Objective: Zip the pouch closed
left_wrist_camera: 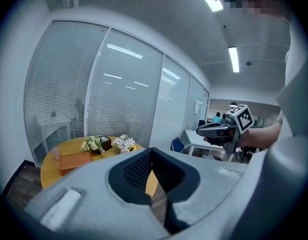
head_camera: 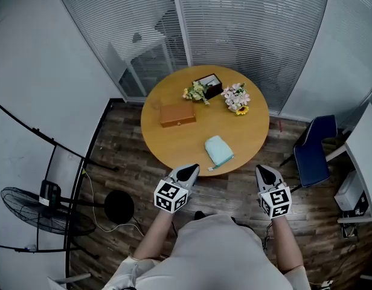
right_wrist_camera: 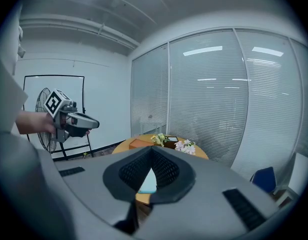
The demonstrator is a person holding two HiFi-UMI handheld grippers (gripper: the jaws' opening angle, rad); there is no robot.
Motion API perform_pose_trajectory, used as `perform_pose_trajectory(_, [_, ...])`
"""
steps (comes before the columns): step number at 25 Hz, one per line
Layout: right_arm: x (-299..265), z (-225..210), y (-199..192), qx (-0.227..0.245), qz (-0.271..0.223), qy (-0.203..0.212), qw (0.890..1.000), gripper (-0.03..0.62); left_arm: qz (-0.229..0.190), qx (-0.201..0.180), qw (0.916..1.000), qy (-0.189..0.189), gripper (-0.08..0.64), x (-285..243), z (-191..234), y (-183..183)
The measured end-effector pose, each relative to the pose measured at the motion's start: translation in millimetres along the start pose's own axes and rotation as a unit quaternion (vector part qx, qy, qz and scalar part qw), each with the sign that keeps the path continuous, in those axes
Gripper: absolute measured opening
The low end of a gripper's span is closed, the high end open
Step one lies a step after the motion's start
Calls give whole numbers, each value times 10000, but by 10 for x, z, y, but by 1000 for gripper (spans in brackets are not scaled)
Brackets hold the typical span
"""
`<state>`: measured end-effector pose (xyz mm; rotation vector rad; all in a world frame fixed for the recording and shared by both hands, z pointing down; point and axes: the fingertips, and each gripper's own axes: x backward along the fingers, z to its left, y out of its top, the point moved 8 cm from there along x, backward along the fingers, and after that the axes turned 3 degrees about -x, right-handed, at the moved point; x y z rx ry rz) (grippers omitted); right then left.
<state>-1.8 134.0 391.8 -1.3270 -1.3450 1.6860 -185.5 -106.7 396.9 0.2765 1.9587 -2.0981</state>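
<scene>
Currently my left gripper (head_camera: 187, 171) and right gripper (head_camera: 266, 174) hover short of the pale blue fabric pouch (head_camera: 219, 151) on the round wooden desk (head_camera: 174, 142), jaws clenched empty, seemingly poised to approach.

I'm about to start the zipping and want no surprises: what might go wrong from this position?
1. The pouch lies near the front edge of the table; a push from closed fingers may slide it off.
2. The left gripper and the right gripper are both shut and empty, short of the table; they must open before reaching in.
3. The zipper pull is too small to make out, so a grab may miss it.
</scene>
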Motion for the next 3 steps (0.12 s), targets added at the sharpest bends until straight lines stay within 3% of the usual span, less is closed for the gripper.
perform_pose_trajectory(3, [-1, 2, 2, -16, 1, -7, 10000, 3, -3, 12, 10000, -4, 18, 0, 11, 0])
